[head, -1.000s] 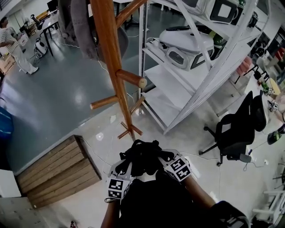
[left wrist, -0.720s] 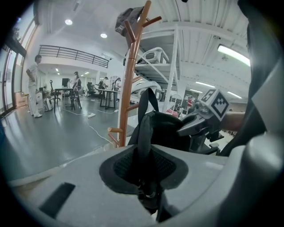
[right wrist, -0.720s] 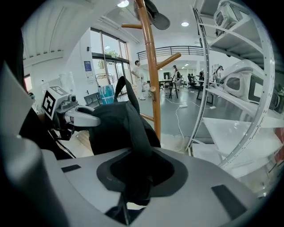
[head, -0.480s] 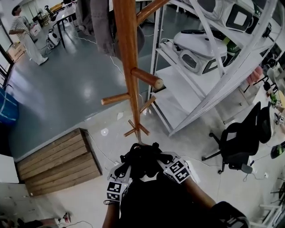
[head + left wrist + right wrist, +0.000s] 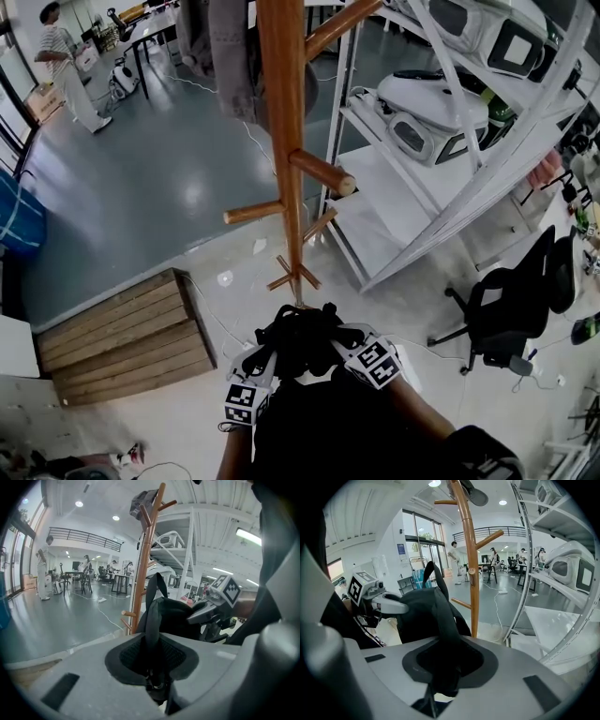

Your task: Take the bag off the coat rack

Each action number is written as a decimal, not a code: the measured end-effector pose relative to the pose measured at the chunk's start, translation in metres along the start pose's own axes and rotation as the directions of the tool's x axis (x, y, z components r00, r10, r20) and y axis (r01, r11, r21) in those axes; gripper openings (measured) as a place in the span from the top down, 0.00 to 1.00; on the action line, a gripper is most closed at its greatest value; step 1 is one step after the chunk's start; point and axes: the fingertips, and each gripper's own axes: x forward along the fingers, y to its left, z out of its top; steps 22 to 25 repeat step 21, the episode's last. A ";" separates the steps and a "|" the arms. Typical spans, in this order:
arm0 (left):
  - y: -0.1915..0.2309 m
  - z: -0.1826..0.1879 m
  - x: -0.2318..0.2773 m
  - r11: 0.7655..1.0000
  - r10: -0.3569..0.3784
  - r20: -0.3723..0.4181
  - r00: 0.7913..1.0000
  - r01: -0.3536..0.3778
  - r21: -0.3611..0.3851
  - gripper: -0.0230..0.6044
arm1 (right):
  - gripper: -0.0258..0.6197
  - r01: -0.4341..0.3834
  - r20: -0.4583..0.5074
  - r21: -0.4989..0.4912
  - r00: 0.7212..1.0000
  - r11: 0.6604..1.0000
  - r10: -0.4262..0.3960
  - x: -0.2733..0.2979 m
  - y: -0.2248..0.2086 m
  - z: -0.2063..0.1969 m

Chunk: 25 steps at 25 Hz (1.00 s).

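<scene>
While pinched from both sides, hangs as one dark bundle: black bag (image 5: pixel 298 339), low and close against the person's chest, clear of every peg. Spans side to side between the two tools, bulk widest across. Shows a handle loop (image 5: pixel 157 575) standing upright above the body in both gripper views.

On the left, clamped by the left gripper (image 5: pixel 265 356) on a strap (image 5: pixel 152 620), with narrow jaws and webbing straight out of them and up to the bag. On the right, same story for the right gripper (image 5: pixel 337 339): closed down on black fabric (image 5: pixel 440 634) of the bag, only cloth between the jaws.

Straight ahead, just past the bundle: wooden coat rack (image 5: pixel 283 141), trunk upright, with pegs (image 5: pixel 323 173) jutting toward the person and off to the left, none touching the bag. Higher up on it, a grey garment (image 5: pixel 234 56), draped.

Right of the trunk, crowding close: white metal shelving (image 5: pixel 412 216), loaded with white machines (image 5: pixel 427 103). Farther right, a black office chair (image 5: pixel 511 291).

Off to the left, a low wooden platform (image 5: pixel 122 337) at the edge of the grey floor. Well beyond, a person (image 5: pixel 66 61) by some desks and a blue sack (image 5: pixel 19 211) at the frame's edge.
</scene>
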 end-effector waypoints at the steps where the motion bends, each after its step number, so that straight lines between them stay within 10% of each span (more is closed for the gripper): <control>1: 0.000 0.000 0.000 1.000 0.000 0.000 1.000 0.000 0.000 0.85 | 0.84 0.000 0.000 -0.001 1.000 1.000 0.000 0.000 0.000 0.000; 25: 0.000 0.003 0.000 1.000 -0.012 -0.001 1.000 0.012 -0.003 0.85 | 0.84 -0.002 0.009 -0.008 1.000 1.000 0.002 -0.001 -0.001 0.006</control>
